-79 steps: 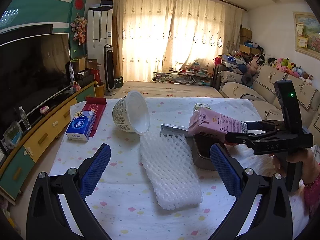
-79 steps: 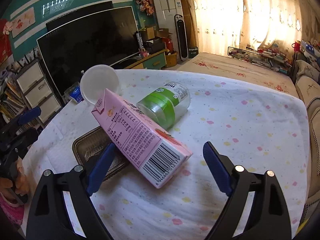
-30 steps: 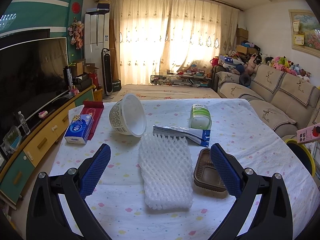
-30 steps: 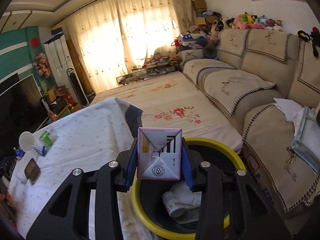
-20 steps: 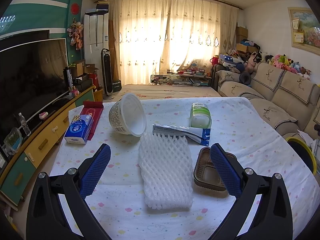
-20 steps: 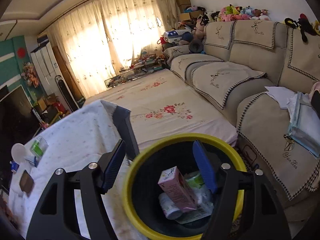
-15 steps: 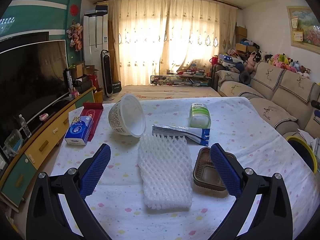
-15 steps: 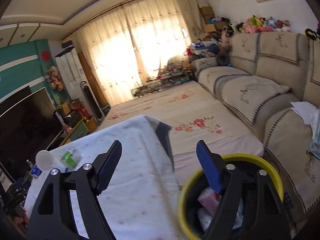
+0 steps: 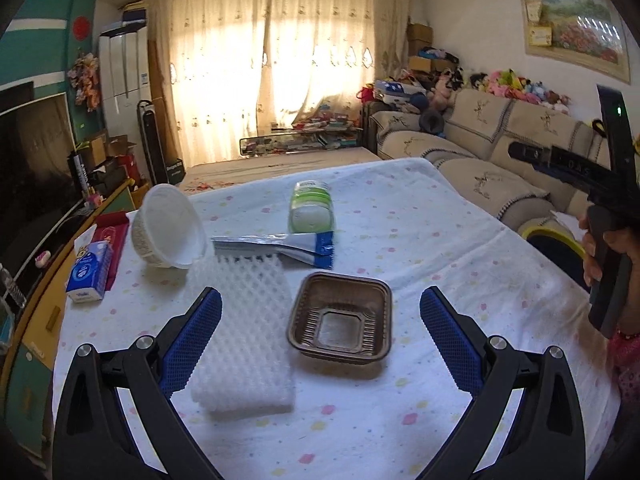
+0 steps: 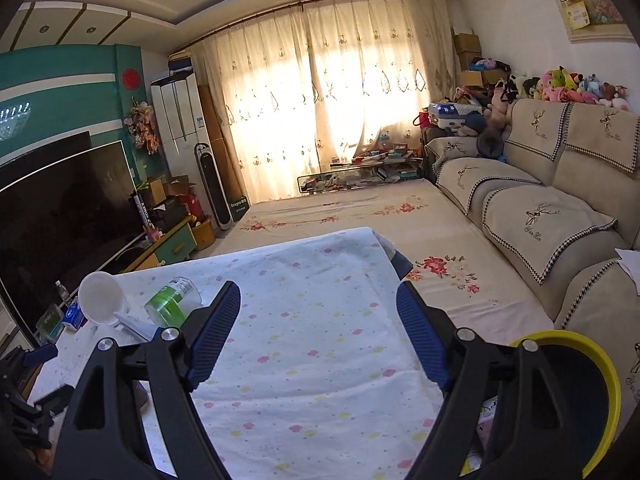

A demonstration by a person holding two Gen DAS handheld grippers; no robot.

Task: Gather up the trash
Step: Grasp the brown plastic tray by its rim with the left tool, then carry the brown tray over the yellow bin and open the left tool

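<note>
Brown plastic tray [image 9: 340,320] sits between my spread left gripper [image 9: 320,340] fingers, untouched. My right gripper [image 10: 318,328] hangs spread and empty beside the yellow bin [image 10: 600,380]. Foam net [image 9: 240,320], bowl [image 9: 168,232], wrapper [image 9: 280,244] and bottle [image 9: 310,212] remain on the table [image 9: 440,248], I judge.

The left wrist view looks from low over the table's [image 9: 420,216] near edge toward the curtains [image 9: 280,80]. The right wrist view looks from its right edge, facing likewise. Both share the tabletop and bin [image 10: 600,364].
</note>
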